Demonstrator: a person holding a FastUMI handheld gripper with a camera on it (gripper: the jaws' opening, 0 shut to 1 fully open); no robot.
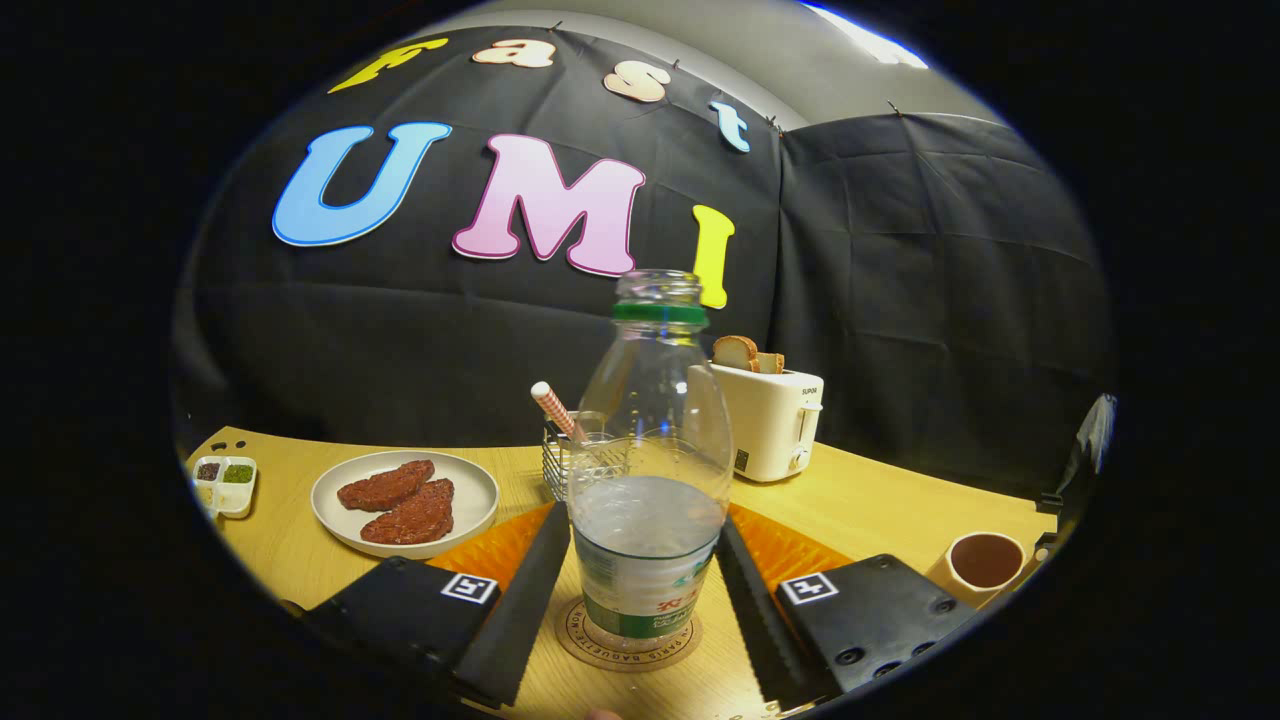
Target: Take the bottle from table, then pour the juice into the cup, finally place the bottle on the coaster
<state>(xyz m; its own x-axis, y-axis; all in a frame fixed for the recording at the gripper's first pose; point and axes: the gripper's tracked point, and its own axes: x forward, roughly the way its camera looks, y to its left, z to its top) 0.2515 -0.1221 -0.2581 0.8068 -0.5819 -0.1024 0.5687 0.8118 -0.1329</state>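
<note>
While the clear plastic bottle (pixel 648 470) stood on the round cork coaster (pixel 628 642), your claw (pixel 640 590) flanked it, fingers spread; next, back away.

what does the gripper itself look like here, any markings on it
The gripper has two long, flat fingers with toothed, ridged inner edges. Each runs back into a blocky black housing; the right housing shows round screw holes. A small square black-and-white marker tag sits on top of each housing. No cables visible.

Staged breakfast booth, black cloth wall (pixel 900 300), wooden table (pixel 880 510), toaster (pixel 765 420), plate (pixel 405 500)
</note>
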